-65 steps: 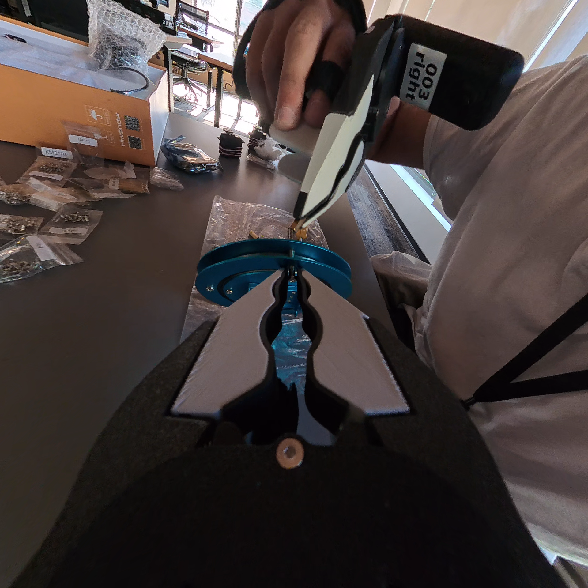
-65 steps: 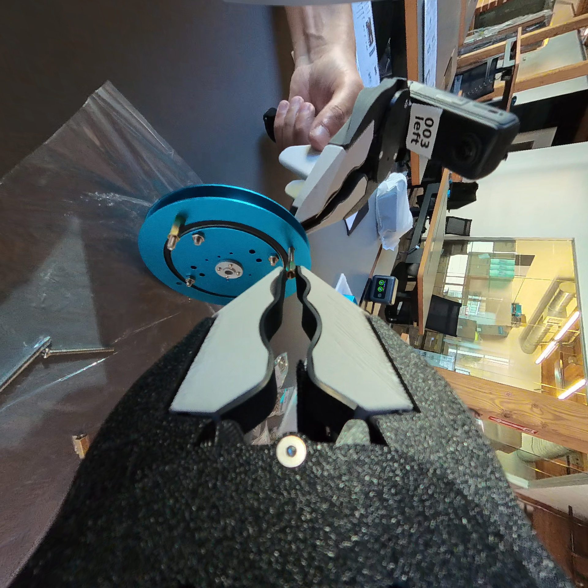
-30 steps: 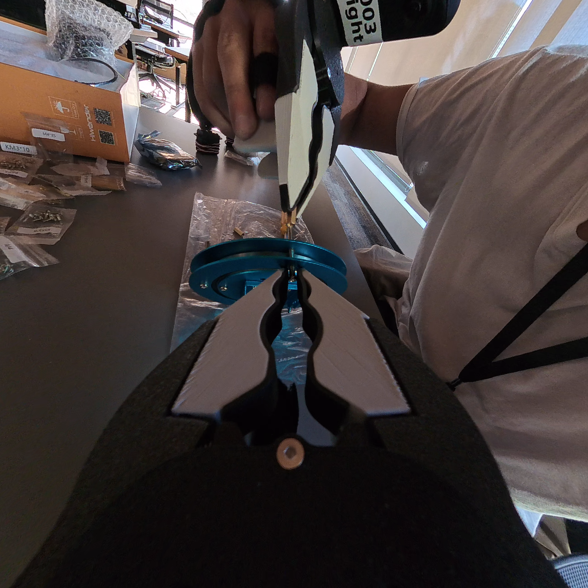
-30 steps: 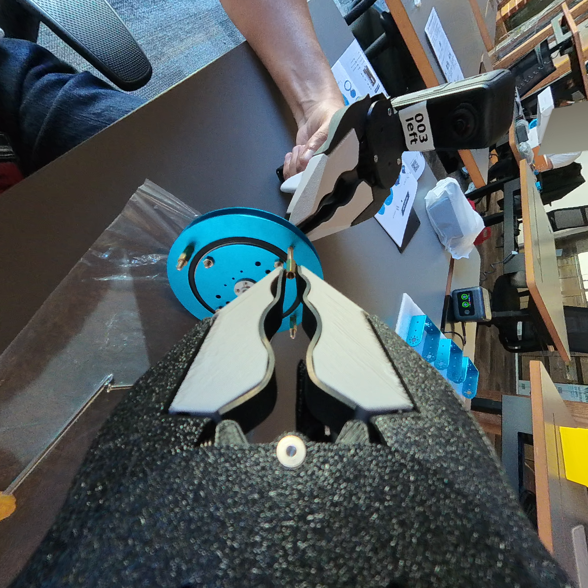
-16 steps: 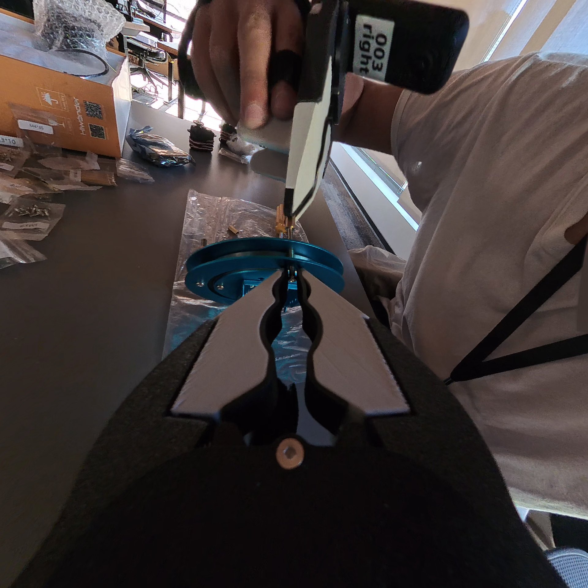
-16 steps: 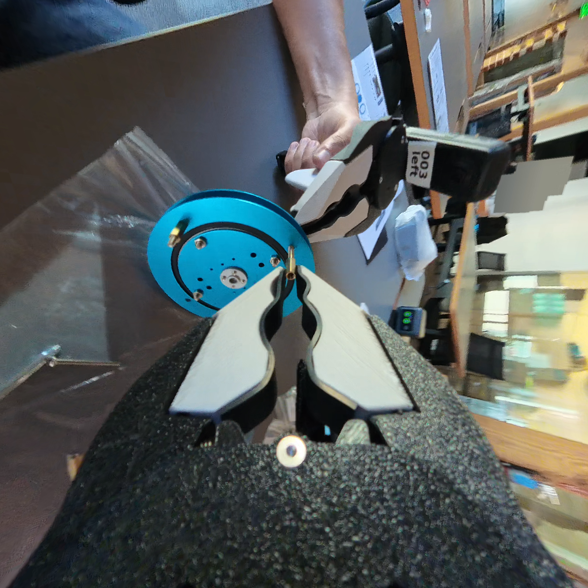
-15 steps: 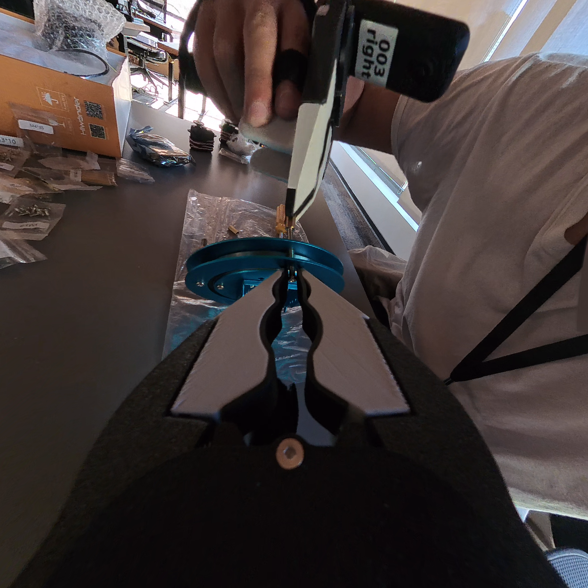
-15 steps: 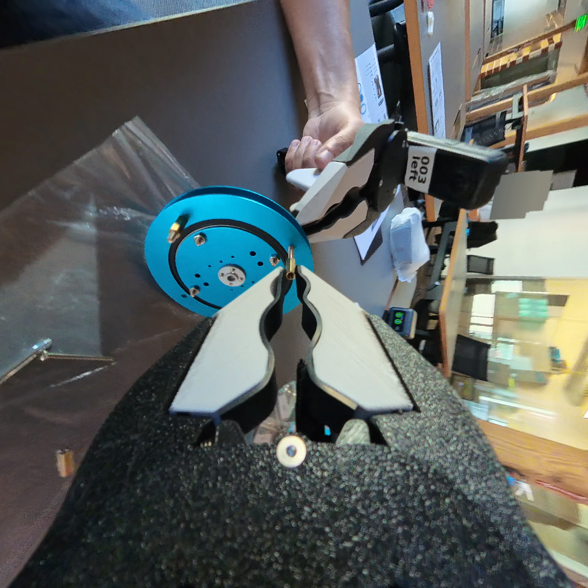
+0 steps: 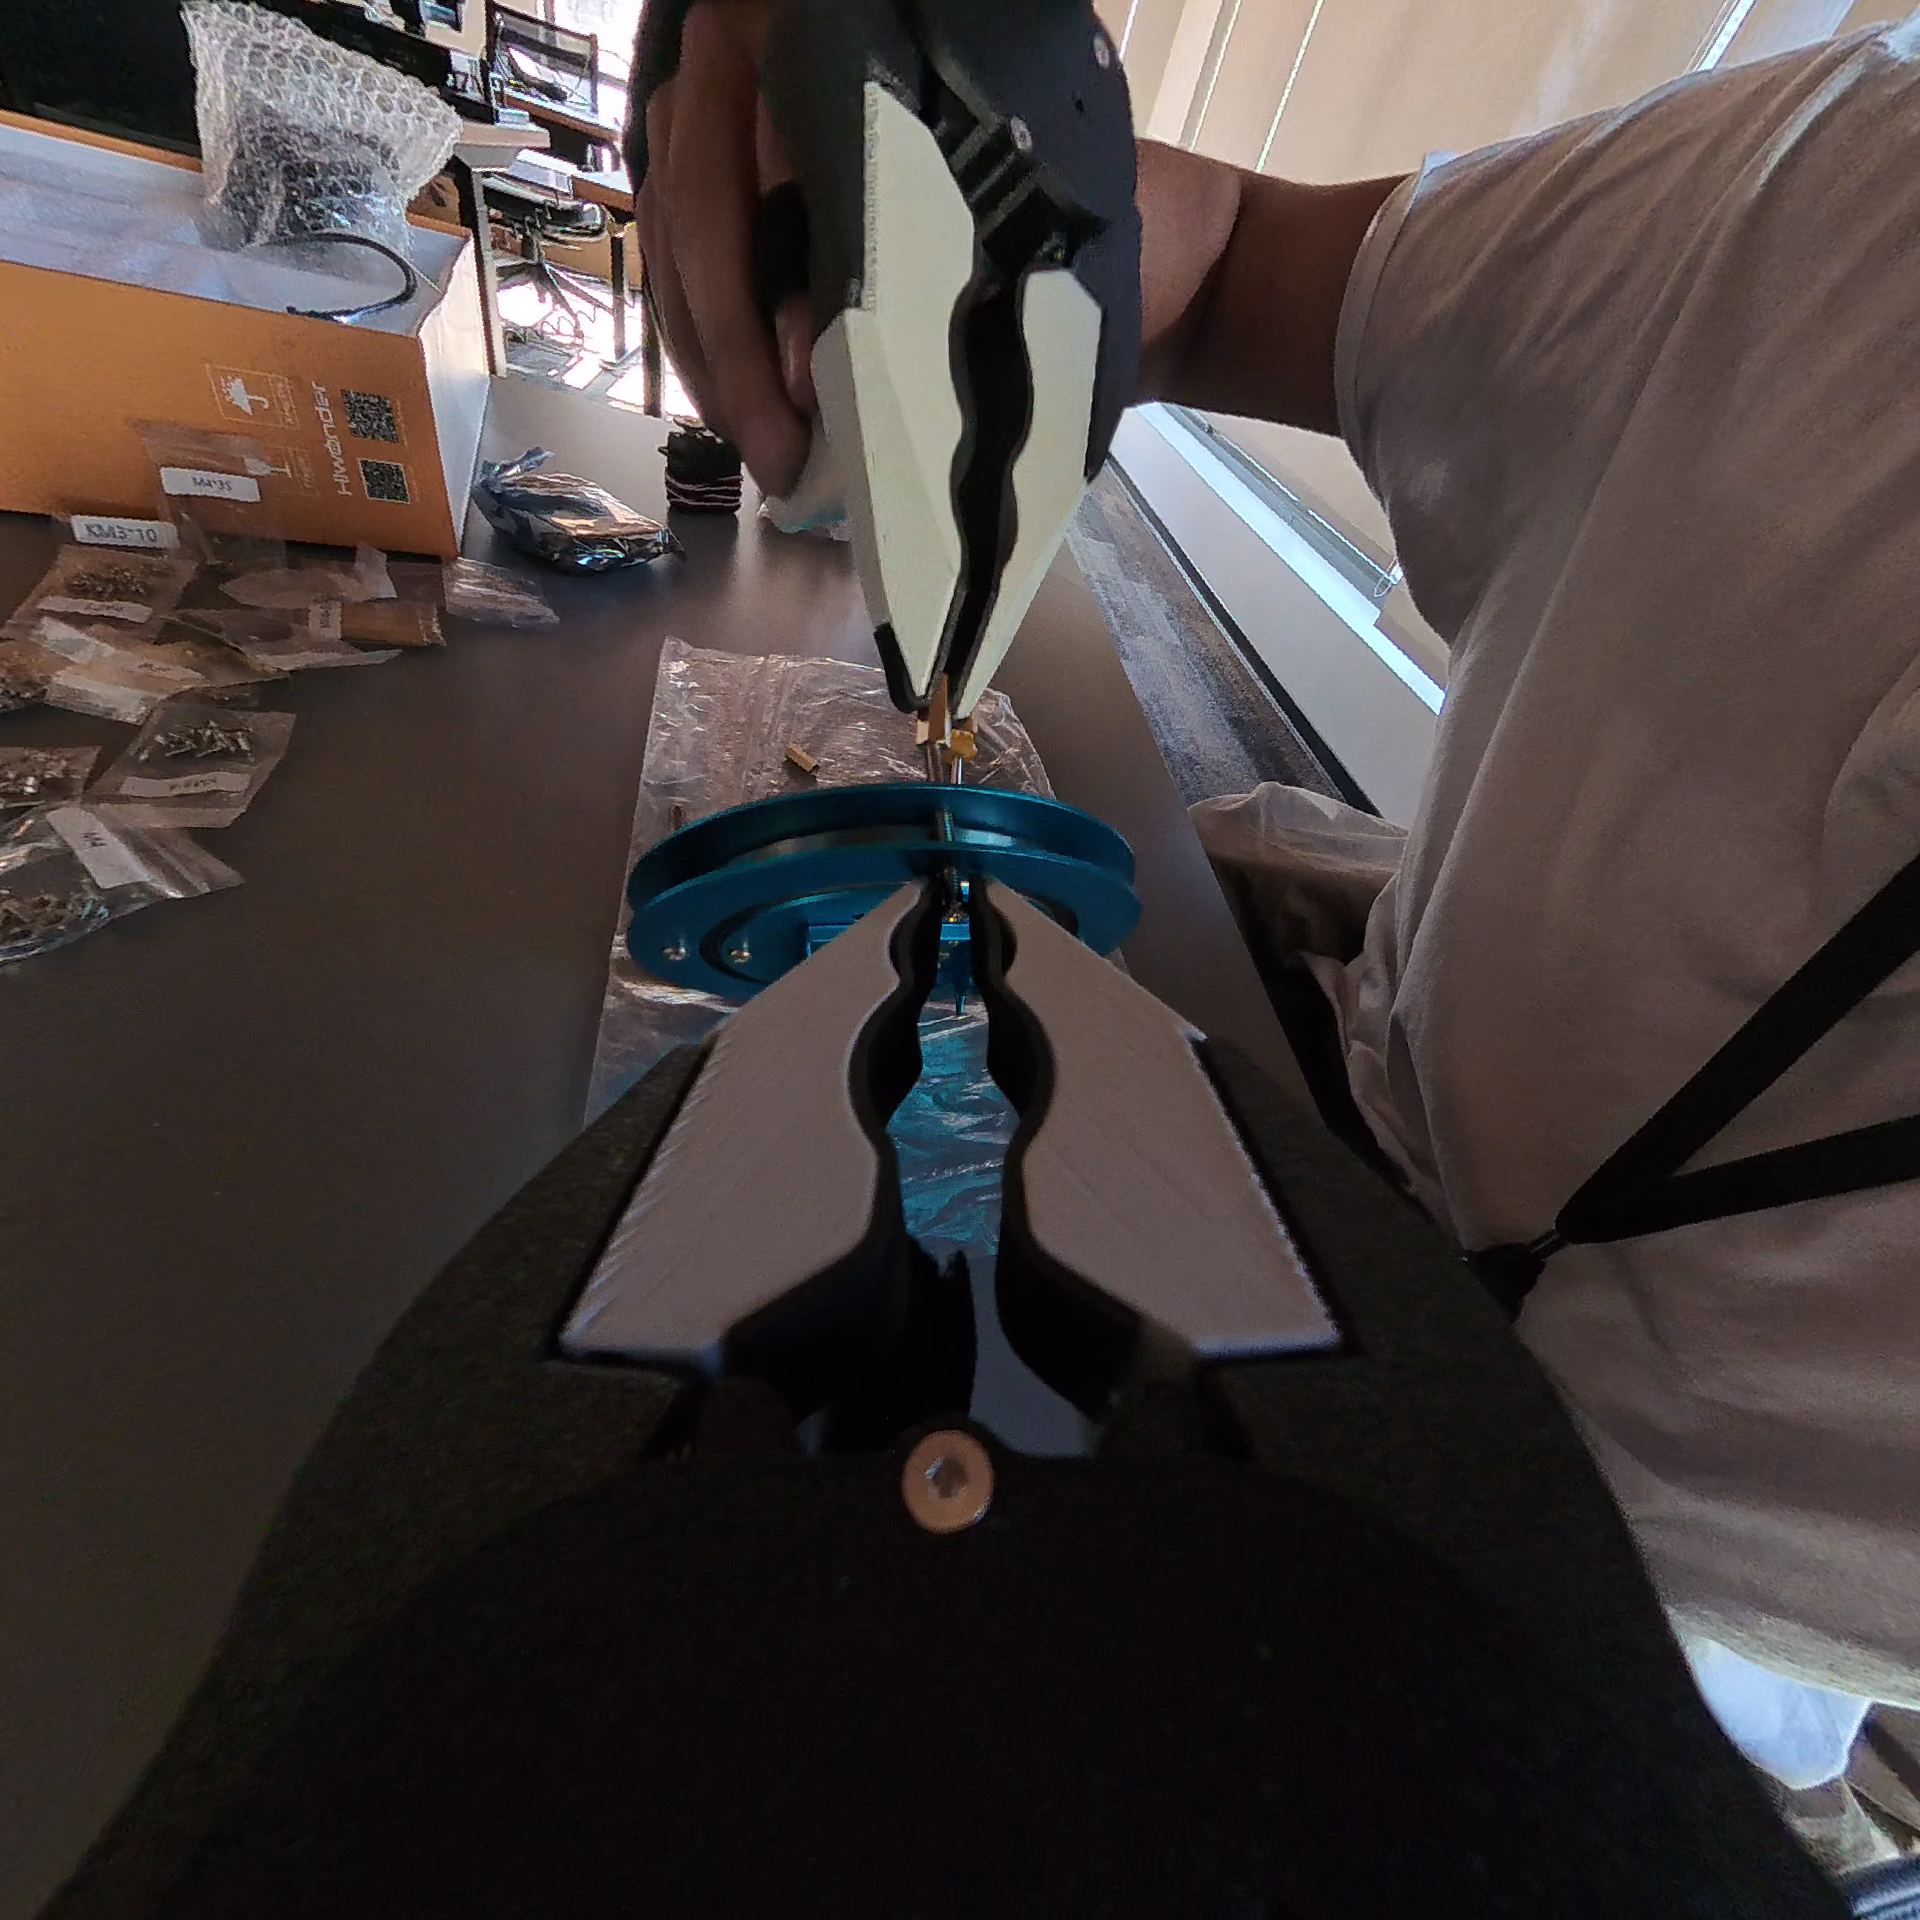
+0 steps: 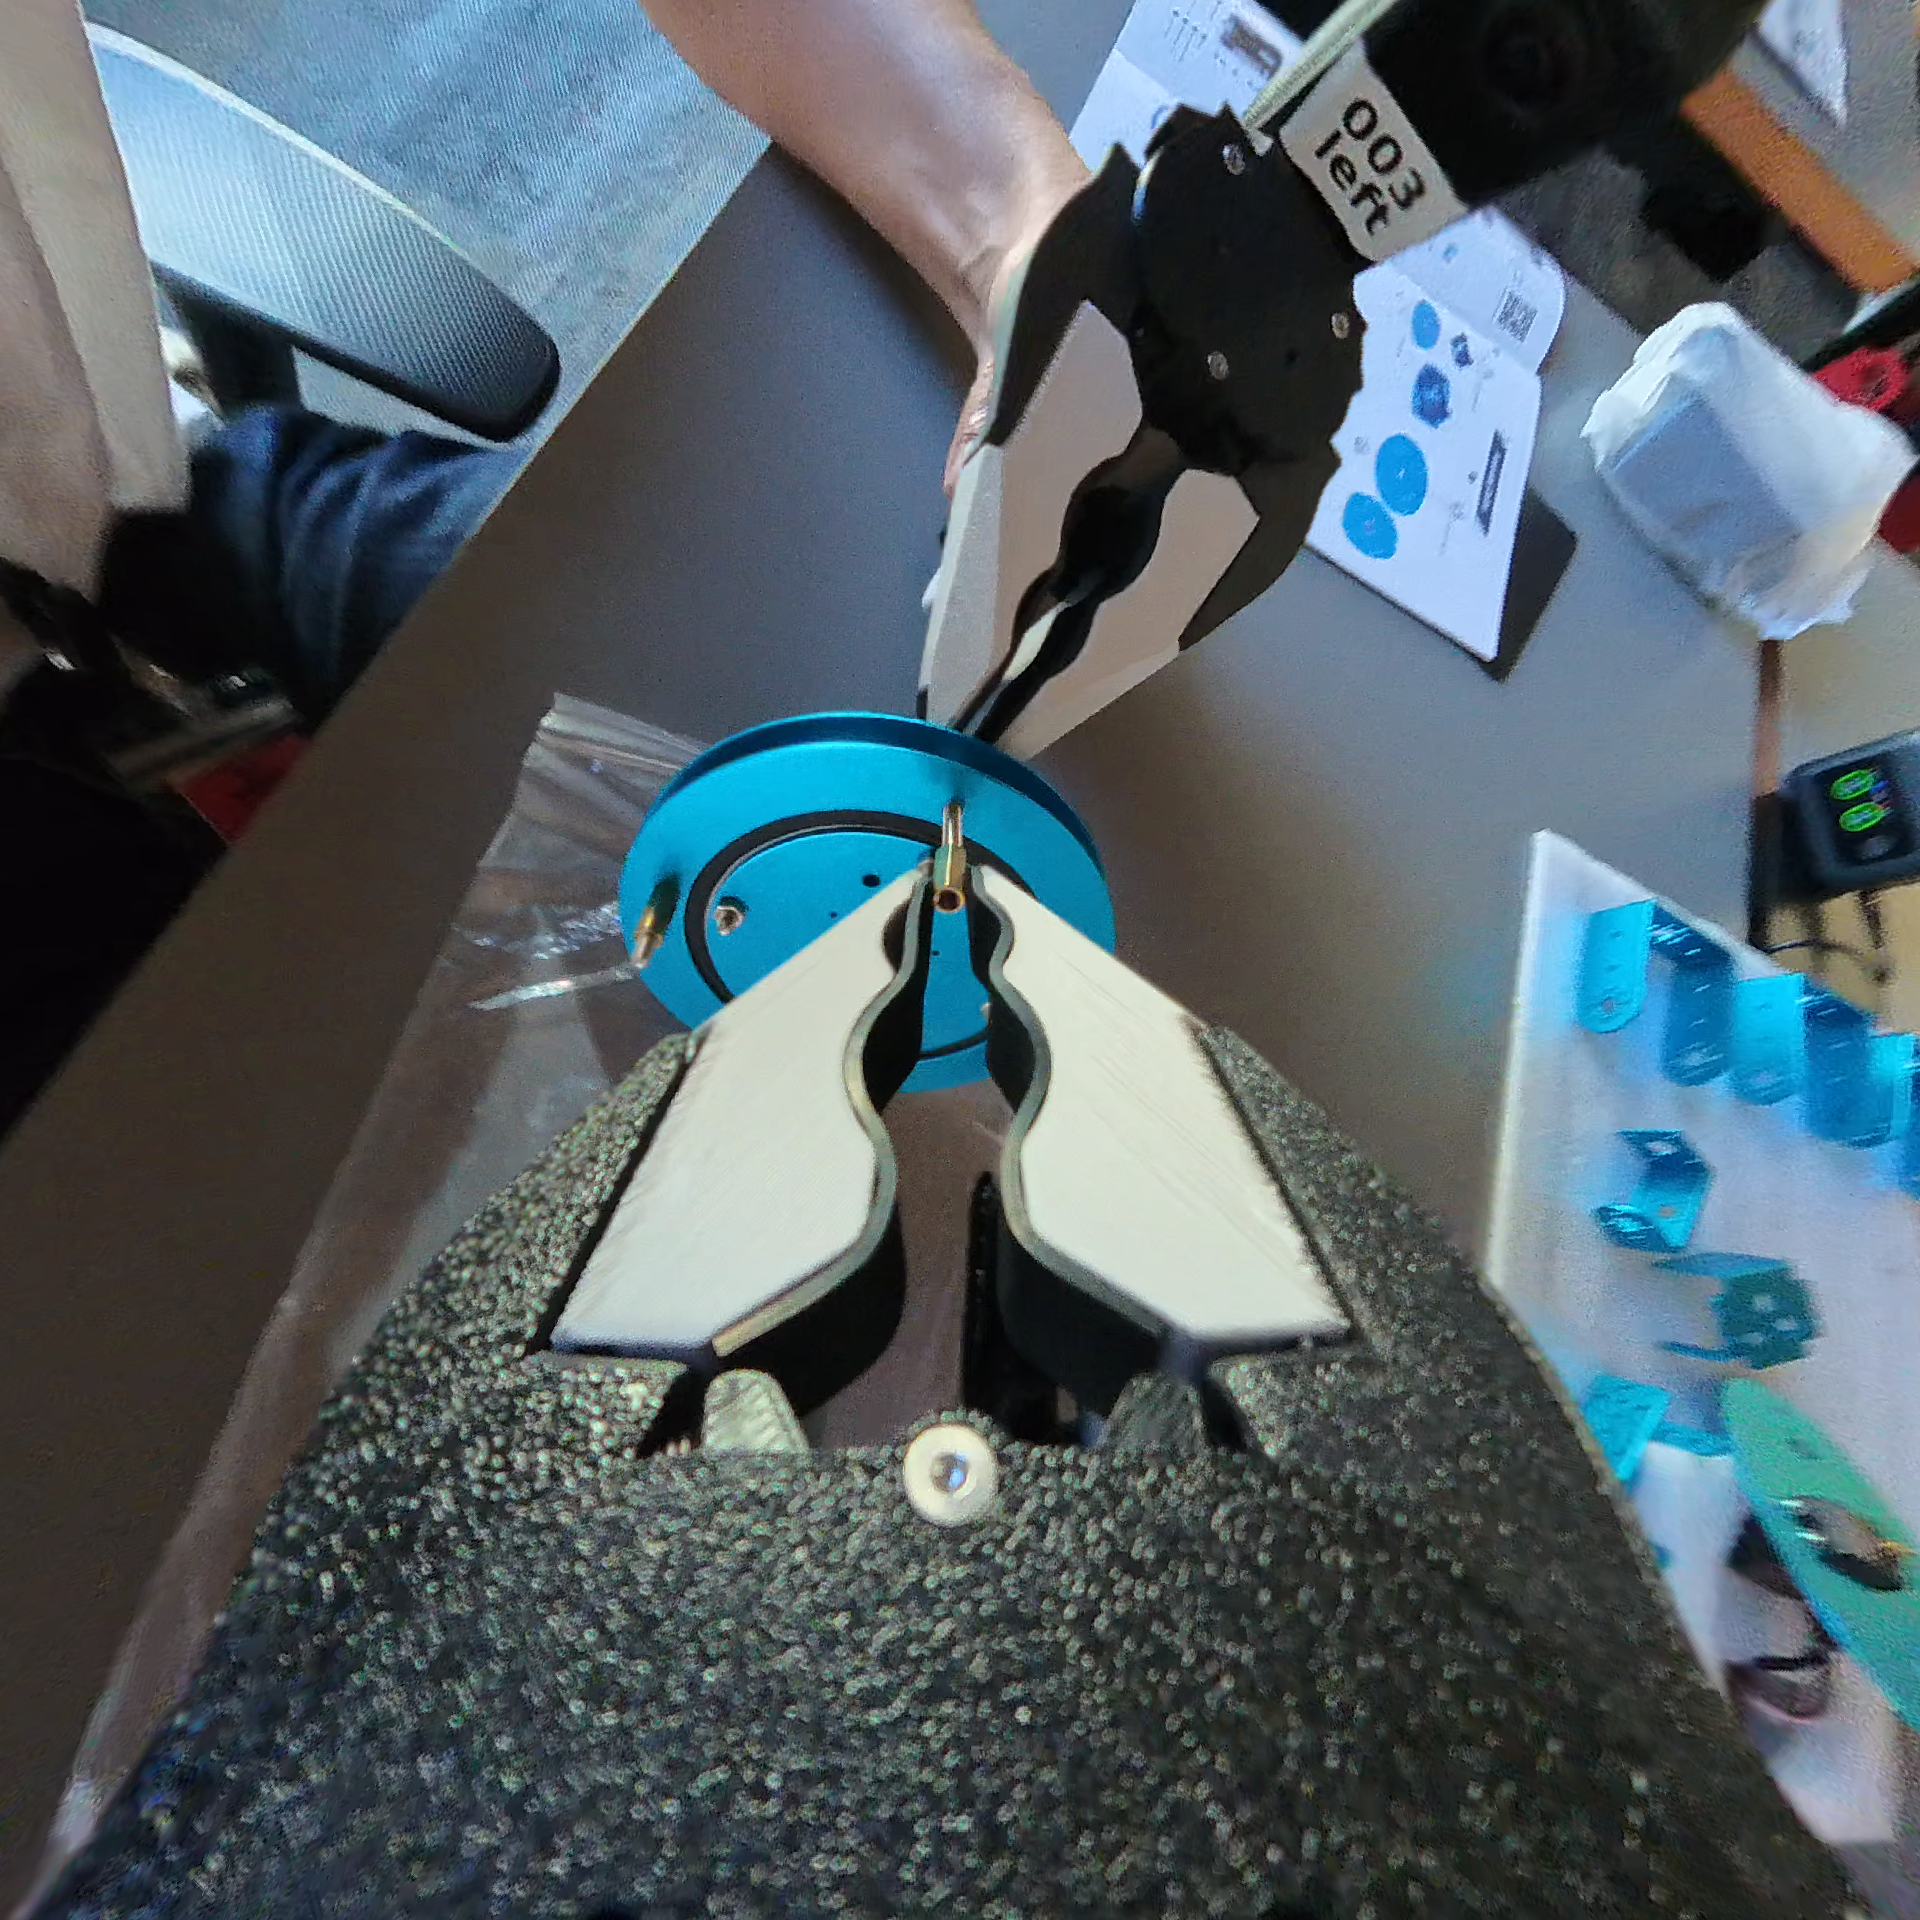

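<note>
- My right gripper (image 10: 948, 883): tips pinched on a small brass standoff (image 10: 948, 878) standing on the top face of the blue disc (image 10: 821, 790), near its far edge. In the L wrist view the same gripper (image 9: 940, 698) comes down from above, brass piece (image 9: 943, 727) at the tips, thin threaded shaft below it running into the disc.
- My left gripper (image 9: 951, 899): tips pressed nearly together at the disc's (image 9: 883, 852) near rim, clamped on what looks like the thin screw end under the disc; can't tell exactly what part. From the R wrist view, that gripper (image 10: 977, 722) meets the disc at its far rim, jaws close together.
- Disc: two-layer blue round plate w/ black ring groove, lying flat over a clear plastic bag (image 10: 540, 904) on the dark table (image 9: 312, 1039).
- 2nd brass standoff (image 10: 655, 930) sticks up at the disc's left edge, well apart from the one I hold. Small silver screw head (image 10: 730, 916) just beside the ring.
- Loose brass bit (image 9: 802, 761) on the bag, beyond the disc.
- Far left, L view: small bags of screws (image 9: 156, 727), orange cardboard box (image 9: 208, 416) w/ bubble wrap (image 9: 312, 135) on top.
- Right, R view: white tray w/ blue metal brackets (image 10: 1745, 1039); printed sheet (image 10: 1455, 436) beyond; wrapped white bundle (image 10: 1745, 468) further right.
- Person's white shirt (image 9: 1610, 727) w/ black strap fills the right of the L view.
</note>
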